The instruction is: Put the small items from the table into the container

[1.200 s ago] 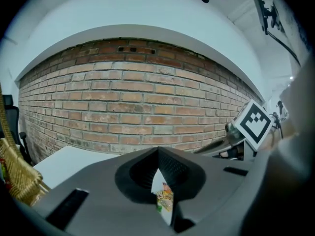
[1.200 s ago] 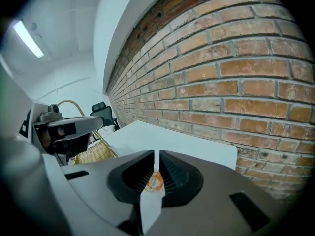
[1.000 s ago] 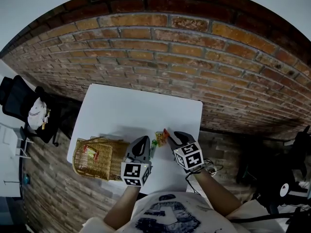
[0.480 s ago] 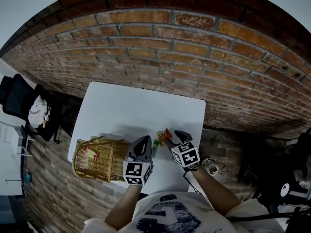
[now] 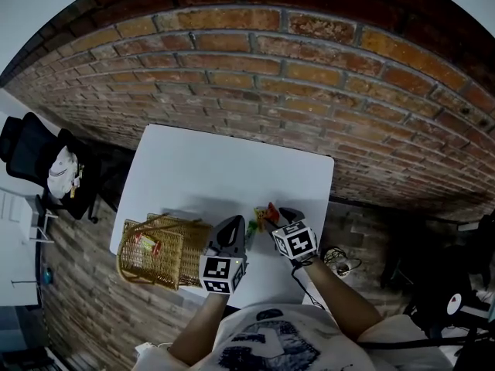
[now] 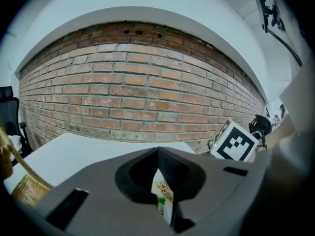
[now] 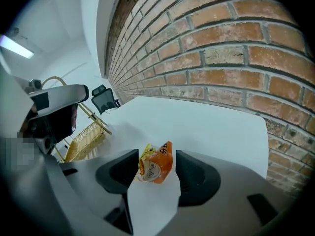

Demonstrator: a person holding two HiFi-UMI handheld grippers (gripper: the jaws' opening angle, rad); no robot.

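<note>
Right gripper (image 5: 272, 219) jaws spread, straddling orange packet (image 7: 156, 164) on table (image 5: 224, 168), lined up to pinch, not squeezing. Left gripper (image 5: 235, 229) clamps green-white sachet (image 6: 163, 196) — wicker basket (image 5: 151, 255) just to its left.
</note>
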